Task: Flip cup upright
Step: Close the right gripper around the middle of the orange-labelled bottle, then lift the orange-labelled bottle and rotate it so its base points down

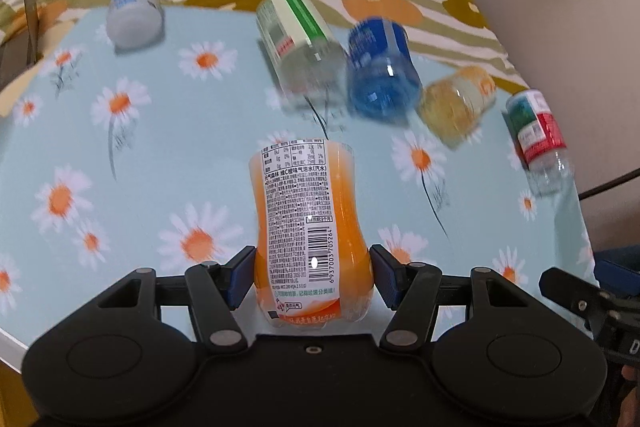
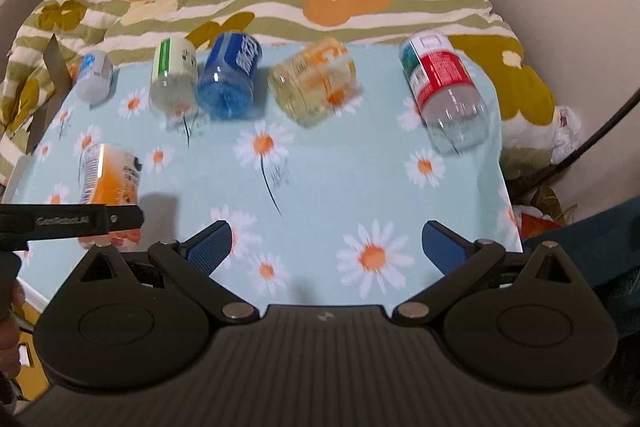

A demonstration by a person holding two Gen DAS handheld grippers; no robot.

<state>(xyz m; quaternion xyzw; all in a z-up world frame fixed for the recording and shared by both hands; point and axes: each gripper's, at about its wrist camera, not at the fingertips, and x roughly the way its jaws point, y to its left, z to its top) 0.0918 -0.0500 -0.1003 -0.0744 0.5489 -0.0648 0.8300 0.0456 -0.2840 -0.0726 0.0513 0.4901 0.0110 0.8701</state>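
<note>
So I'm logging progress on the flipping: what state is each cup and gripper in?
orange cup: held in left gripper
right gripper: open, holding nothing
white-blue cup: on its side
green-label cup: on its side
blue cup: on its side
yellow cup: on its side
red-label cup: on its side

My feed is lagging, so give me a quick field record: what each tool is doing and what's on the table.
left tool: shut on orange cup
right tool: open, holding nothing
far row: white-blue cup, green-label cup, blue cup, yellow cup, red-label cup
surface: daisy tablecloth
image: motion-blurred
</note>
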